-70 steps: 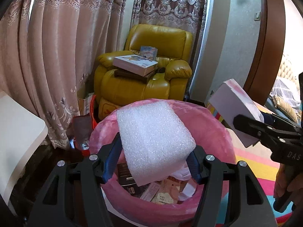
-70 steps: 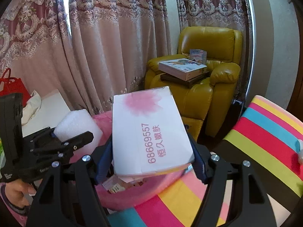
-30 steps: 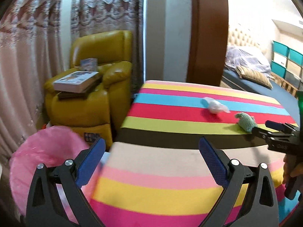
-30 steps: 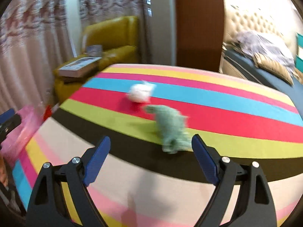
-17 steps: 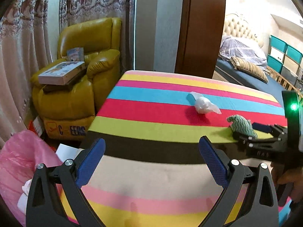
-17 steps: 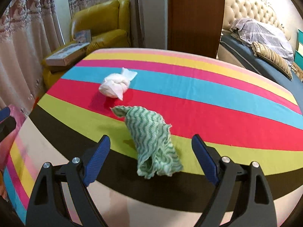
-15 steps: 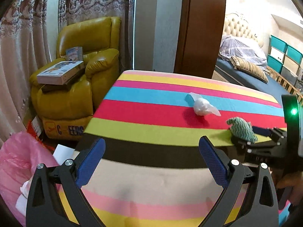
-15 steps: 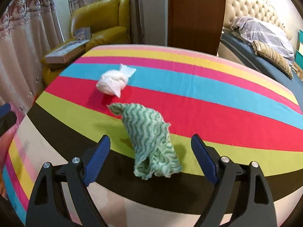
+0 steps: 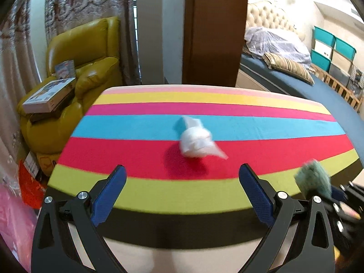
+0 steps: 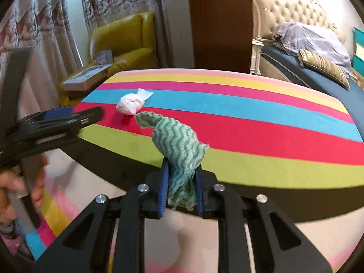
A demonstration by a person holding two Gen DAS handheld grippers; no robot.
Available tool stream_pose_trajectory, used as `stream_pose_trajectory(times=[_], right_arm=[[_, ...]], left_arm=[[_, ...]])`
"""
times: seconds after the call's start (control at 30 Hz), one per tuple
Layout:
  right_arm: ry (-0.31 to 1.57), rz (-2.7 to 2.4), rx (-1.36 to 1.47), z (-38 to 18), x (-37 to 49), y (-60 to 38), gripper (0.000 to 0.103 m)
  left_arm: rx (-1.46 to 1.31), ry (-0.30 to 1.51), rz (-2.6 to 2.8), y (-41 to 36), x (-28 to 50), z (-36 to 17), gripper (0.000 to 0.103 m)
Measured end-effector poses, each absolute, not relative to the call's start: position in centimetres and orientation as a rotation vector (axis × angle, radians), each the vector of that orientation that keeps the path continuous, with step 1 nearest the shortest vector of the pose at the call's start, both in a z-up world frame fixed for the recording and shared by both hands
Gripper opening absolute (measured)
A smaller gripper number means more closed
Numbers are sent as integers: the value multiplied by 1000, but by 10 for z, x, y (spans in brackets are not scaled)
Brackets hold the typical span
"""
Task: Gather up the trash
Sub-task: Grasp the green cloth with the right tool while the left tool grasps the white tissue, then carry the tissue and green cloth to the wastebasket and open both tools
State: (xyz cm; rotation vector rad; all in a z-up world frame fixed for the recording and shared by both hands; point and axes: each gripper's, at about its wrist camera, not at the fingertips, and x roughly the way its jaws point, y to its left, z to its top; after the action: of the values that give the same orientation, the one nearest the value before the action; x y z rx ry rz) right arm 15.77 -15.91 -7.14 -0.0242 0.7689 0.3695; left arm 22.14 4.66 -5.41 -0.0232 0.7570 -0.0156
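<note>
A white knotted plastic wad (image 9: 196, 139) lies on the red and blue stripes of the striped table (image 9: 159, 195). My left gripper (image 9: 182, 177) is open and empty, with the wad ahead between its fingers and apart from them. My right gripper (image 10: 180, 178) is shut on a green wavy-patterned cloth (image 10: 175, 141), whose top sticks up above the fingers. The cloth also shows at the right edge of the left wrist view (image 9: 315, 179). The wad shows in the right wrist view (image 10: 132, 104), beyond the cloth. The left gripper appears blurred at the left of the right wrist view (image 10: 68, 116).
A pink bin bag (image 9: 11, 223) shows at the lower left edge. A yellow armchair (image 9: 77, 72) with a stack of boxes (image 9: 47, 95) stands left of the table. A bed (image 9: 284, 68) lies behind on the right, and a brown door (image 9: 213, 29) stands behind the table.
Both grippers dropped their earlier loads and swung from the bin to the table. My right gripper has shut on the green cloth. My left gripper has moved closer to the white wad.
</note>
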Motion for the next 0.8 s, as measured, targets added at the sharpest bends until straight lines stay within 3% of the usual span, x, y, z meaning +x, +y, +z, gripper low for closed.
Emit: stream_pose_trajectory(times=[0.27,0.33,0.5,0.63,0.7,0.8], right_arm=[[733,377,21,-60,128,-183,20],[727,379,31,-58,125,-184,21],[722,388,48,-57,120,-186,21],[723,390,49,-59,117,-186,21],[726,390,51,-61,115,-184,21],[730,388,46,-63,116,-183,21]], left_arm=[[-33,837,13,25,278,-73,91],[-32,858,2,22,288,-76,80],[2,916,0,17,310,-85,66],[30,929,-1,16,311,-88,40],[41,910,-29,15,302,-84,32],[31,855,-49,19,281,-74,30]])
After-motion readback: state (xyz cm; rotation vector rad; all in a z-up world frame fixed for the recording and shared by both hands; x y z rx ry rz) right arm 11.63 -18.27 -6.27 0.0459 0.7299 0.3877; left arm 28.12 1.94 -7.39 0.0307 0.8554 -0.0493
